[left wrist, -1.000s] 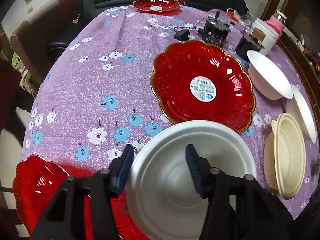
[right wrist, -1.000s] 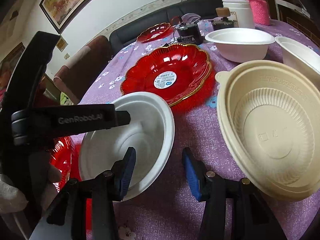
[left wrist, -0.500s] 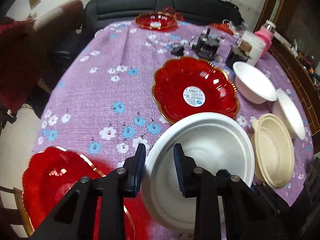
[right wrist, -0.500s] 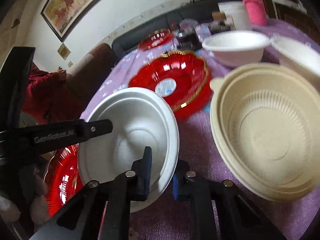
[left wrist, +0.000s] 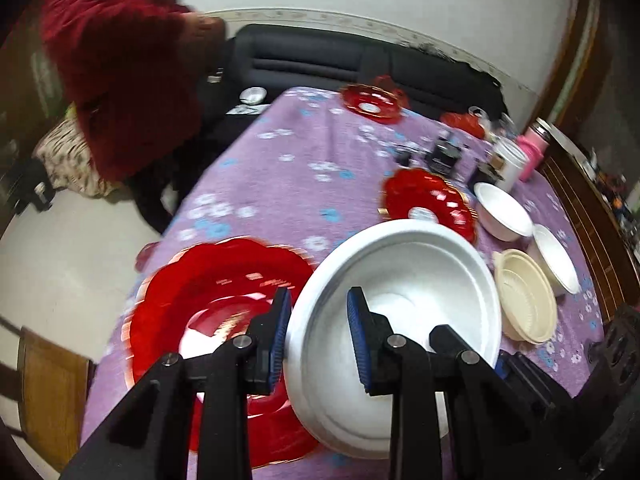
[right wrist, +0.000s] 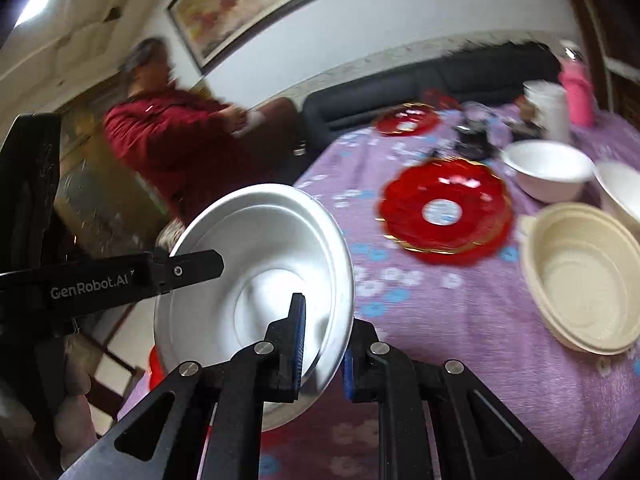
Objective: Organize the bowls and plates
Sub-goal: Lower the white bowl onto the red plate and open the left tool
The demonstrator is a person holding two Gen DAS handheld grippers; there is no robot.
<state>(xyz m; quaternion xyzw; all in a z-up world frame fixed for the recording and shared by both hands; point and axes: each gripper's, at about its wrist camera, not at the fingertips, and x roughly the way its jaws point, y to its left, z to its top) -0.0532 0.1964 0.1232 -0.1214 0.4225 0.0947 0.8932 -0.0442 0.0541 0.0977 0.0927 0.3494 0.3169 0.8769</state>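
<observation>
Pinching the white bowl [left wrist: 400, 280] by opposite sides of its rim, the left tongs [left wrist: 318, 334] and right tongs [right wrist: 322, 350] hold it tilted in the air, above the near red plate [left wrist: 192, 296] at the bench [left wrist: 288, 176] edge. Judging from the layout, the step is carrying it to the other white bowls [right wrist: 548, 168] beyond the cream bowl [right wrist: 580, 276]. Both grips should stay even, the bowl levelled, and it should clear the middle red plate [right wrist: 444, 212] before nesting.

Left gripper [left wrist: 316, 336], right gripper [right wrist: 322, 344]: both seemingly clamped.
</observation>
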